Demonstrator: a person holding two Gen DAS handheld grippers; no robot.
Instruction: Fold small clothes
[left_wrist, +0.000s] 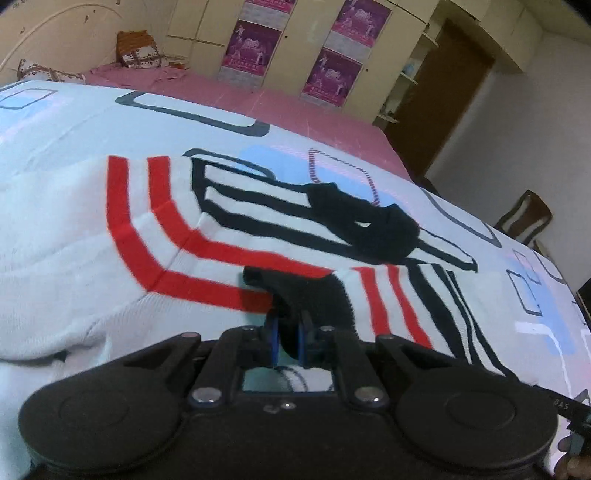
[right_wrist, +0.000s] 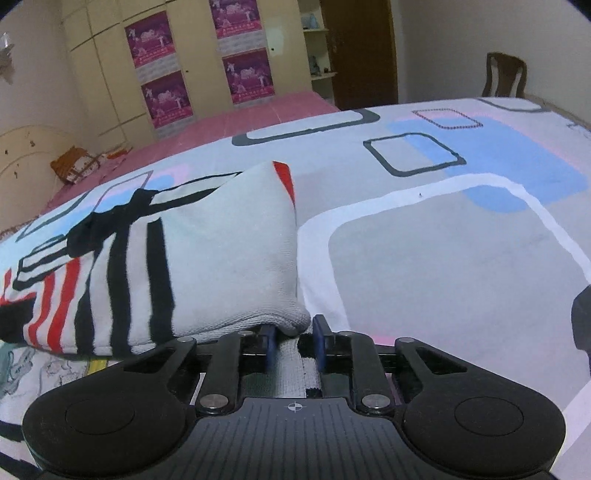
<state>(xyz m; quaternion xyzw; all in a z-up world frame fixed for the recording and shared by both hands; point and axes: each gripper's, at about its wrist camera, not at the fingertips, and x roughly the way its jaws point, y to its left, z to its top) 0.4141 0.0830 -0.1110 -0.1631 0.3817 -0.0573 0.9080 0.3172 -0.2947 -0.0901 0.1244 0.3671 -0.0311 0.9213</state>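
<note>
A white knit sweater (left_wrist: 229, 236) with red and black stripes lies folded over on a patterned bedsheet (left_wrist: 55, 122). My left gripper (left_wrist: 288, 332) is shut on a black trim piece (left_wrist: 306, 291) of the sweater at its near edge. In the right wrist view the same sweater (right_wrist: 221, 251) rises as a folded white hump, and my right gripper (right_wrist: 294, 339) is shut on its near corner, with knit fabric filling the gap between the blue pads (right_wrist: 271, 343). The cloth under both grippers is partly hidden by their bodies.
The grey, blue and white sheet (right_wrist: 443, 258) stretches to the right of the sweater. A pink bed cover (left_wrist: 295, 107) and a cream wardrobe (right_wrist: 110, 74) with posters lie beyond. A wooden chair (right_wrist: 504, 75) stands at the far right, beside a brown door.
</note>
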